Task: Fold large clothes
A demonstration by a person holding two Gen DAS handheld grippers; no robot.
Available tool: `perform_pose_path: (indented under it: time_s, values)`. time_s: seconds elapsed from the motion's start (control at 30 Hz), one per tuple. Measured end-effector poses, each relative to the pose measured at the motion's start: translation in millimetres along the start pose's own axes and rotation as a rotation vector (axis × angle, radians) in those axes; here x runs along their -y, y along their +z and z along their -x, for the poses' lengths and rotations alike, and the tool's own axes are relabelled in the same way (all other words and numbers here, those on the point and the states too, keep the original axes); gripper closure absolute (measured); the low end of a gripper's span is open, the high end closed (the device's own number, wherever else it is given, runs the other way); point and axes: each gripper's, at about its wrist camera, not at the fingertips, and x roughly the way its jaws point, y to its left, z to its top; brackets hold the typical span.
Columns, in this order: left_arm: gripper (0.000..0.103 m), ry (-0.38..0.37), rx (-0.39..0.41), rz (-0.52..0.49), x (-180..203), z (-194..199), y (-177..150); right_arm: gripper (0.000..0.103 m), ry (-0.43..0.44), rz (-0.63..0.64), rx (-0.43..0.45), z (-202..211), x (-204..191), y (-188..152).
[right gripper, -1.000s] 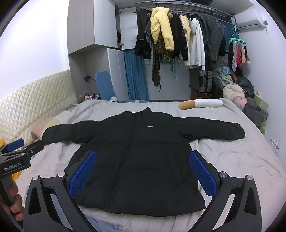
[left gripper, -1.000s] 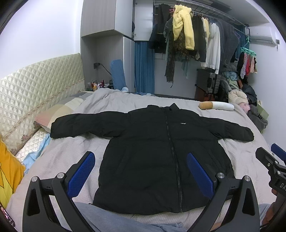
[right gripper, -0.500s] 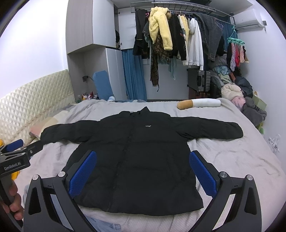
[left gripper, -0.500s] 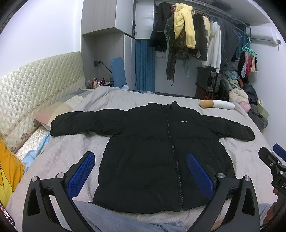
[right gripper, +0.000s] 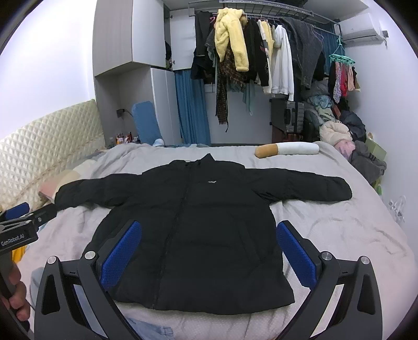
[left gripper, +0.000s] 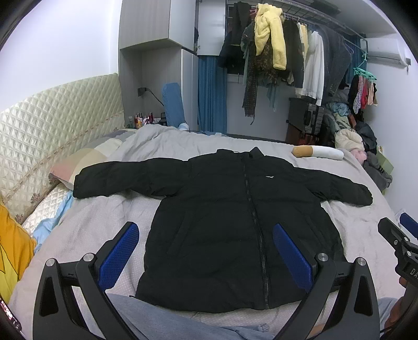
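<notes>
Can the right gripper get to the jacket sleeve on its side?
Probably yes. The right gripper has its jaws open and empty, and that sleeve lies flat on the bed with nothing on it.

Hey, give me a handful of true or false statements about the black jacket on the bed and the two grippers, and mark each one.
1. The black jacket lies flat on the bed with both sleeves spread out. True.
2. The left hand-held gripper is clamped on the jacket's hem. False: it is open, holding nothing.
3. The right hand-held gripper is open. True.
4. The jacket is unzipped and lying open. False: its front is closed.
5. A yellow fleece hangs on the rack. True.
</notes>
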Motion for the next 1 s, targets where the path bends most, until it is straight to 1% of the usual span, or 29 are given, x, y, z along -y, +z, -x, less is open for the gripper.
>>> perform_pose_path:
  time_s: [1.0]
  values:
    - [0.0,0.007,-0.003,-0.004,-2.3,-5.9,-0.7,0.0,0.006,0.006,-0.009,0.3,-0.8,-4.1]
